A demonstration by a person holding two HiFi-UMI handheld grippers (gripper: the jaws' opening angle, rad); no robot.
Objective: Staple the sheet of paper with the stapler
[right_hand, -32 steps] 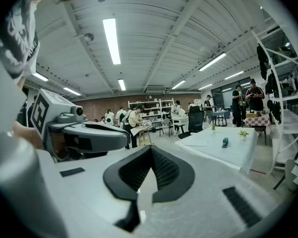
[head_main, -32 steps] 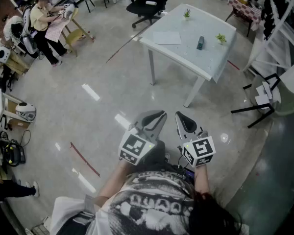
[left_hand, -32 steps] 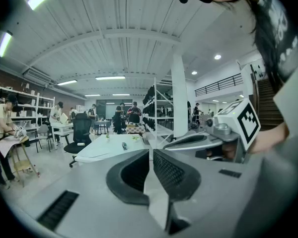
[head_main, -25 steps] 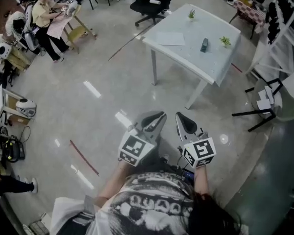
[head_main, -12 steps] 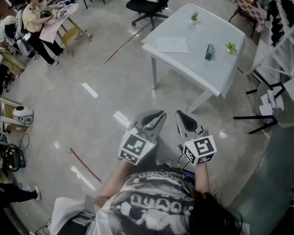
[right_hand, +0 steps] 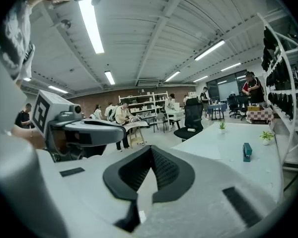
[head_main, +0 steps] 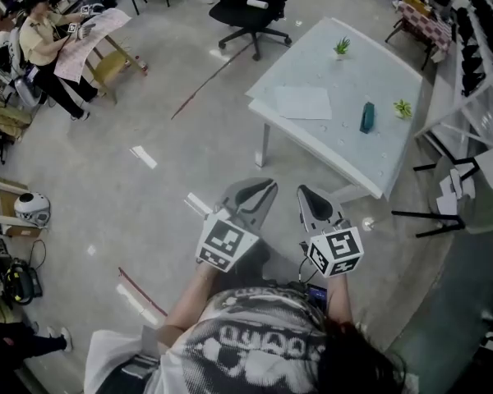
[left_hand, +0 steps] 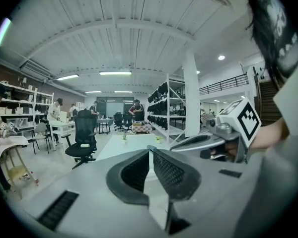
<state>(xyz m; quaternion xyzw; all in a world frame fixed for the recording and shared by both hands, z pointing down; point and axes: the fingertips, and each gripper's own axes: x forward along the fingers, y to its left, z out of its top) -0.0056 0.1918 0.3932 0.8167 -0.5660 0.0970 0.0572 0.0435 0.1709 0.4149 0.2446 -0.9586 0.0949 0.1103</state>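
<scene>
A white sheet of paper (head_main: 303, 103) lies flat on the white table (head_main: 329, 150) ahead, a teal stapler (head_main: 366, 116) standing to its right. Both grippers are held side by side at waist height, short of the table's near edge. My left gripper (head_main: 266, 186) is shut with nothing in it, its pads meeting at the tip (left_hand: 149, 150). My right gripper (head_main: 305, 192) is also shut and empty (right_hand: 150, 150). The right gripper view shows the stapler (right_hand: 247, 151) and the paper (right_hand: 209, 150) on the table top (right_hand: 238, 135).
Two small potted plants (head_main: 342, 47) (head_main: 403, 108) stand on the table. A black office chair (head_main: 248, 5) is beyond its far left corner, a folding chair (head_main: 444, 208) to its right. People work at benches (head_main: 41, 35) at far left. Open grey floor (head_main: 148, 121) surrounds me.
The table, paper and stapler have grown larger and slid lower in the head view as the person walked toward them. Both grippers stay shut and side by side.
</scene>
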